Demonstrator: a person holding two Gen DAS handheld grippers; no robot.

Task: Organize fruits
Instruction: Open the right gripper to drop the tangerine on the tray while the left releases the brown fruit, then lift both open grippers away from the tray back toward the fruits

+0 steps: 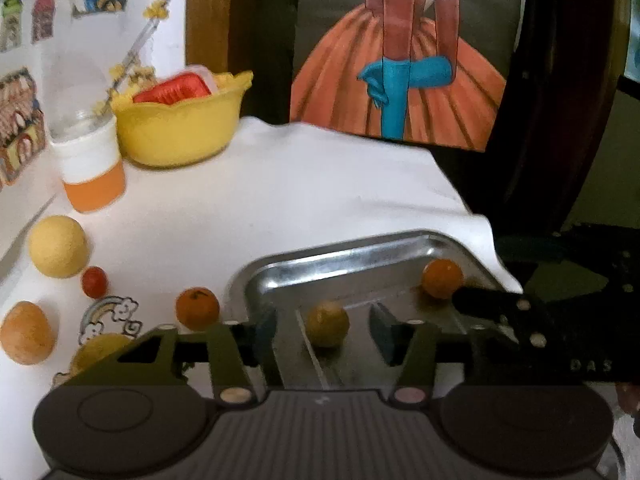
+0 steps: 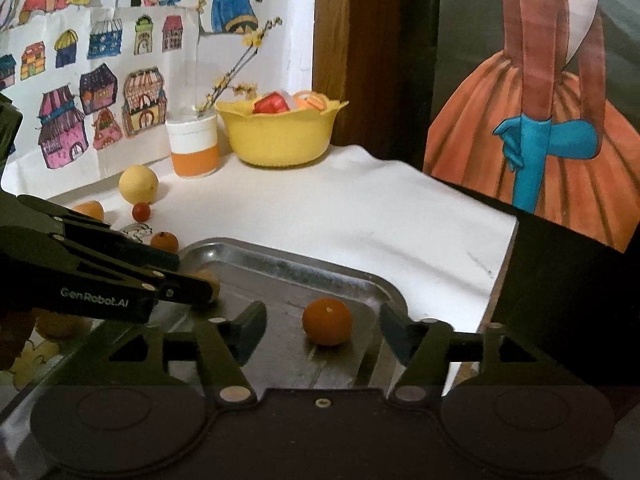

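A metal tray (image 2: 288, 276) sits at the near right corner of a table under a white cloth (image 2: 360, 216). The left gripper (image 1: 325, 326) hangs over the tray's near left part with its jaws spread wide; a yellowish-orange fruit (image 1: 327, 323) lies on the tray floor between the fingers, touching neither. The right gripper (image 2: 322, 326) hovers over the tray's right part, jaws likewise wide apart, with a small orange (image 2: 327, 321) resting on the tray between its fingers, clear of both.

Left of the tray, on the cloth, more fruit waits: a small tangerine (image 1: 198, 309) just beside the tray's left rim, a red cherry tomato (image 1: 95, 281) farther left, a large yellow round fruit (image 1: 59, 246) behind that, and a pale orange fruit (image 1: 27, 332) at the near left edge. Another yellow fruit (image 1: 100, 350) shows partly behind the left gripper's frame, near a rainbow sticker (image 1: 110, 316).

At the far left stand a yellow bowl (image 2: 280, 136) holding red and orange items, and a white and orange cup (image 2: 194, 146) with a twig of yellow blossoms (image 2: 240, 64). Drawings of houses (image 2: 100, 104) cover the wall behind.
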